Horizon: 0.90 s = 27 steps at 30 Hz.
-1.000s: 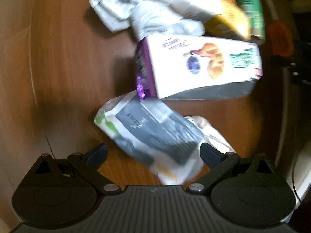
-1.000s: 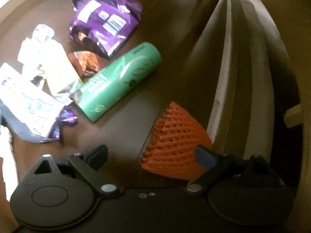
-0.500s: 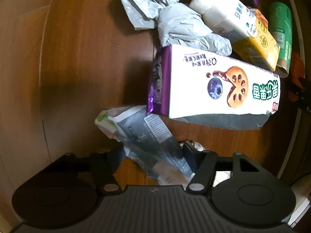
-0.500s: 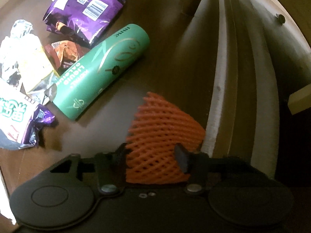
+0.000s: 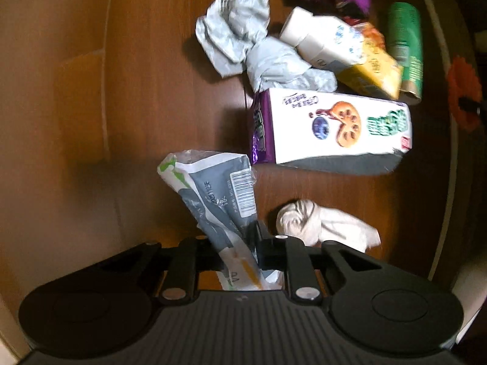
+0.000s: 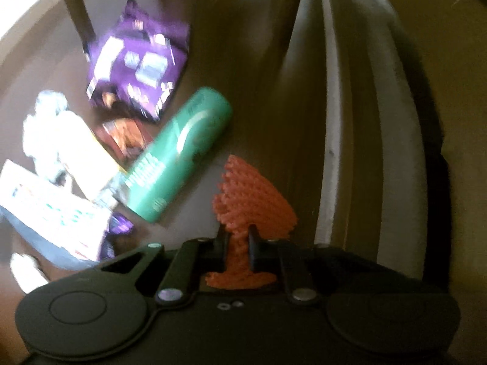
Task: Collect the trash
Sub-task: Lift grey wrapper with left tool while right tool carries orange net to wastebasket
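A: So, which step is in hand?

B: The pick-up, on both sides. The left tongs (image 5: 232, 237) are clamped on a grey-and-white wrapper (image 5: 213, 194), which stands up out of the jaws above the tabletop (image 5: 91, 91). The right tongs (image 6: 239, 241) pinch an orange foam net (image 6: 252, 200) at its narrow end.

A: And next?

B: I judge both pieces must be carried to wherever trash goes; no bin shows in either view, so that place must be found first. The light wrapper could slip if swung fast.

A: What remains on the tabletop, counted?

B: One long white snack bag (image 5: 334, 130), one crumpled silver foil (image 5: 258, 51), one white bottle (image 5: 319, 42), one yellow packet (image 5: 371, 76), one green tube (image 6: 179, 155), one purple bag (image 6: 137, 67), one small orange-brown wrapper (image 6: 126, 137), and one wad of tissue (image 5: 316, 222) just beside the left tongs. Eight loose pieces, two held.
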### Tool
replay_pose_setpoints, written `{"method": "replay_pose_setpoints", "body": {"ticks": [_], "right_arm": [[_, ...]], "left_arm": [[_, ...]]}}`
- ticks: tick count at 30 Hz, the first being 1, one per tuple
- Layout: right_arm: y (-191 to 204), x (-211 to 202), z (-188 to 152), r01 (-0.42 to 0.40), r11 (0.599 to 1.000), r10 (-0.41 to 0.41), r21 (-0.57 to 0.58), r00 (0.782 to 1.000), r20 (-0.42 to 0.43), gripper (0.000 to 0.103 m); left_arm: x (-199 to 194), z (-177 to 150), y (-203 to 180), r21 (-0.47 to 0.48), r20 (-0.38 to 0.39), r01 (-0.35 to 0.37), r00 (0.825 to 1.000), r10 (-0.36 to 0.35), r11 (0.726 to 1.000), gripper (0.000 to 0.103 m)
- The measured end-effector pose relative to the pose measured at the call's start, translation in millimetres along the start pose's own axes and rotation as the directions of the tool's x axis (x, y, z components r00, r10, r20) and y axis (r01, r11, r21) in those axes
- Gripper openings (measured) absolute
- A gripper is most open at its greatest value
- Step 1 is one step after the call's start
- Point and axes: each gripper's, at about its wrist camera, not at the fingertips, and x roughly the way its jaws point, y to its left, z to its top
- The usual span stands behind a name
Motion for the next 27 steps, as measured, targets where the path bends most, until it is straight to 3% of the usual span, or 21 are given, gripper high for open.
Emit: {"method": "replay_pose_setpoints", "body": {"ticks": [4, 7, 10, 14, 15, 21, 27], "right_arm": [[2, -40, 11, -0.044, 0.998, 0.042, 0.034, 0.997, 0.062, 0.011], [7, -73, 20, -0.066, 0.998, 0.063, 0.014, 0.99, 0.123, 0.011], [10, -107, 33, -0.08, 0.997, 0.08, -0.008, 0.976, 0.202, 0.011], [14, -158, 58, -0.115, 0.993, 0.114, -0.017, 0.937, 0.331, 0.011], [15, -171, 64, -0.119, 0.993, 0.118, -0.021, 0.927, 0.357, 0.011], [22, -251, 99, -0.174, 0.981, 0.191, -0.08, 0.853, 0.486, 0.011], [19, -329, 134, -0.185, 0.965, 0.26, -0.185, 0.766, 0.587, 0.011]], "left_arm": [[-41, -10, 5, 0.046, 0.048, 0.013, 0.999, -0.015, 0.999, 0.017], [-70, -15, 4, 0.053, 0.126, -0.009, 0.992, 0.002, 0.999, 0.017], [-104, -20, 4, 0.051, 0.223, -0.027, 0.975, 0.015, 0.998, 0.017], [-154, -15, -9, 0.069, 0.368, -0.05, 0.93, 0.021, 0.996, 0.017], [-168, -13, -13, 0.067, 0.377, -0.052, 0.926, 0.024, 0.996, 0.017], [-258, -6, -51, 0.101, 0.561, -0.062, 0.828, -0.006, 0.993, 0.018], [-348, 1, -82, 0.134, 0.709, -0.089, 0.704, -0.032, 0.987, 0.018]]}}
